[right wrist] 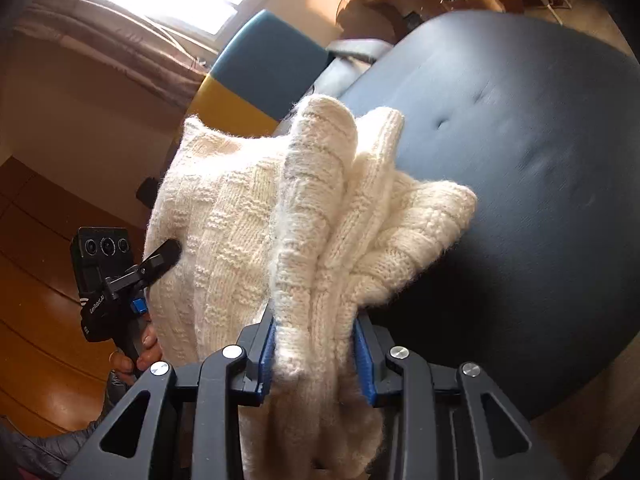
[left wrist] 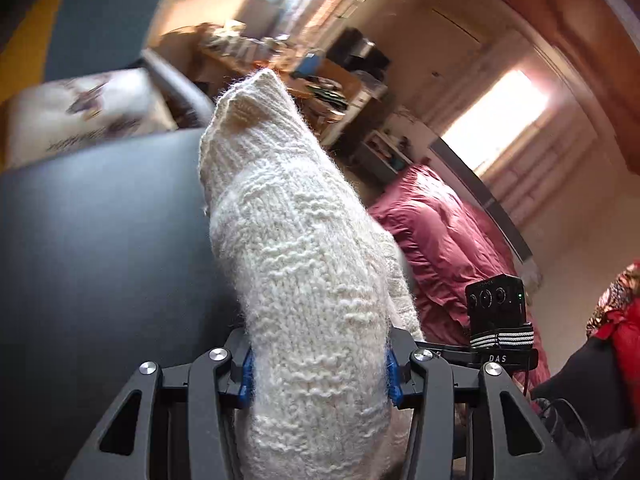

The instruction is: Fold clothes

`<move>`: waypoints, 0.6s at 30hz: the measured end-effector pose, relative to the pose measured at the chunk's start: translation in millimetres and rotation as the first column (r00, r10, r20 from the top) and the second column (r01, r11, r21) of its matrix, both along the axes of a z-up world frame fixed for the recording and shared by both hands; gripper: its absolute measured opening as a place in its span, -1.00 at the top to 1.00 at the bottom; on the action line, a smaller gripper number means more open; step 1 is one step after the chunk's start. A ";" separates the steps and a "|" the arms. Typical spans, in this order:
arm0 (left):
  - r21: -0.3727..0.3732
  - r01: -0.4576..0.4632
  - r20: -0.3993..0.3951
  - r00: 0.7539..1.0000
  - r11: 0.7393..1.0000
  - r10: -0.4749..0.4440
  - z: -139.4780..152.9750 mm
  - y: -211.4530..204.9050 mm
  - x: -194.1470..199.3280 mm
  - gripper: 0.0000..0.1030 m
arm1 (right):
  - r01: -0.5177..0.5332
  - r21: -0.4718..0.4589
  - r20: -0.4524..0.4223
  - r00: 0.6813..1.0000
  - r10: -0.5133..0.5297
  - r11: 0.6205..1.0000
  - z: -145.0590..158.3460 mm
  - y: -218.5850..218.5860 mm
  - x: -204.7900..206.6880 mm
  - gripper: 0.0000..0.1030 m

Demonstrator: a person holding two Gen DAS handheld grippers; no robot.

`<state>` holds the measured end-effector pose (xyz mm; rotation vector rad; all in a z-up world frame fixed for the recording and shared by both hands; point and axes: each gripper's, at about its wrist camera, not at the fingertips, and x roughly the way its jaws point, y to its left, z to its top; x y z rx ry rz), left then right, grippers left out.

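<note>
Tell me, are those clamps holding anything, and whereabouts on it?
Both hold one cream knitted sweater. The left gripper and the right gripper each pinch a bunched fold; which part of the sweater cannot be told.

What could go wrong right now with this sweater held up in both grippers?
The sweater is bunched in the right gripper, so a layer might slip out. It hangs partly beyond the dark cushion's edge, so a dropped part could reach the floor. The fuzzy knit may snag on the left gripper.
</note>
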<state>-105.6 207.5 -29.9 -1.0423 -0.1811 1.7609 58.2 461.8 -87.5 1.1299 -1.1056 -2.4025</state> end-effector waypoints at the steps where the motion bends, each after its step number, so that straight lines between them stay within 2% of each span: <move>1: 0.002 0.029 -0.015 0.999 1.000 -0.029 6.9 19.2 -3.2 0.06 | 0.031 0.013 -0.012 0.999 -0.031 0.999 7.4 14.6 2.6 0.36; 5: -0.007 0.119 -0.042 0.992 0.993 -0.119 20.9 95.5 -17.3 0.06 | 0.154 0.071 -0.043 0.988 -0.152 0.985 27.9 73.4 8.7 0.36; 7: -0.042 0.153 -0.042 0.987 0.987 -0.155 15.2 129.2 -23.8 0.06 | 0.205 0.101 -0.023 0.979 -0.203 0.974 24.0 98.0 6.8 0.36; 10: -0.129 0.181 -0.021 0.982 0.975 -0.185 -7.7 180.1 -33.8 0.05 | 0.258 0.127 0.048 0.963 -0.266 0.958 -2.9 125.1 2.2 0.36; 13: -0.272 0.190 -0.007 0.980 0.943 -0.199 -44.5 215.9 -40.3 0.05 | 0.291 0.125 0.130 0.943 -0.306 0.949 -42.3 149.1 10.7 0.43; 15: -0.316 0.170 -0.010 0.983 0.933 -0.182 -65.4 216.7 -45.8 -0.03 | 0.319 0.080 0.122 0.937 -0.327 0.945 -57.0 161.5 30.3 0.41; 16: -0.314 0.163 -0.001 0.985 0.935 -0.172 -67.0 211.3 -47.6 -0.08 | 0.328 0.066 0.108 0.937 -0.333 0.943 -59.8 164.2 38.0 0.39; 18: -0.305 0.152 0.018 0.988 0.940 -0.154 -68.5 199.7 -51.1 -0.18 | 0.316 0.096 0.091 0.942 -0.324 0.944 -58.0 159.6 38.5 0.33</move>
